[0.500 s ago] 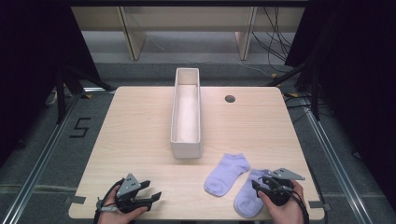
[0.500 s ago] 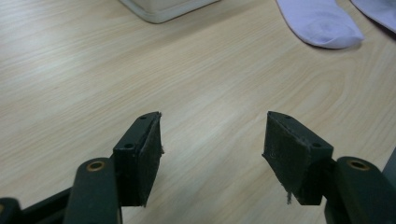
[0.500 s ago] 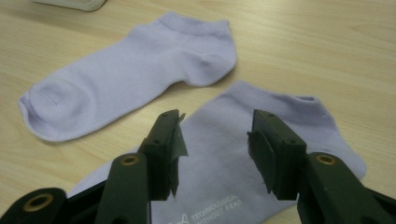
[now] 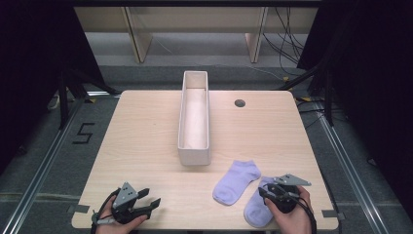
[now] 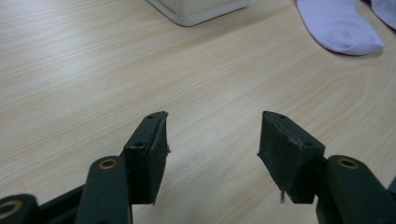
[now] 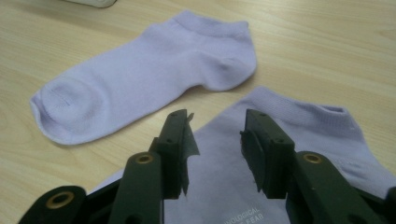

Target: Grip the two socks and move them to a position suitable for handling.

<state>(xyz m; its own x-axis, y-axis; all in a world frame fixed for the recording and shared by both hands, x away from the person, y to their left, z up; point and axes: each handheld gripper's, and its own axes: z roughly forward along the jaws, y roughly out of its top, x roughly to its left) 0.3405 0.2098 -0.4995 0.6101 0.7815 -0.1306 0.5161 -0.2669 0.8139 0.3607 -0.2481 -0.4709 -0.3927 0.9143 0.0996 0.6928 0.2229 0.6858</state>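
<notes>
The left gripper [image 4: 152, 198] waits spread over bare desk [image 4: 146, 136], well apart from the pale-purple socks, while the right gripper [image 4: 264, 189] hangs spread above the nearer sock [image 6: 280, 154], seemingly poised to pinch it, the second sock [image 4: 237, 180] just beside.

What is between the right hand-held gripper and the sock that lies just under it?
Nothing visible is. The right hand-held gripper hangs with open jaws directly over the near sock, and only air shows between the pads and the fabric. The other sock lies beside it, farther off, and covers no part of it.
</notes>
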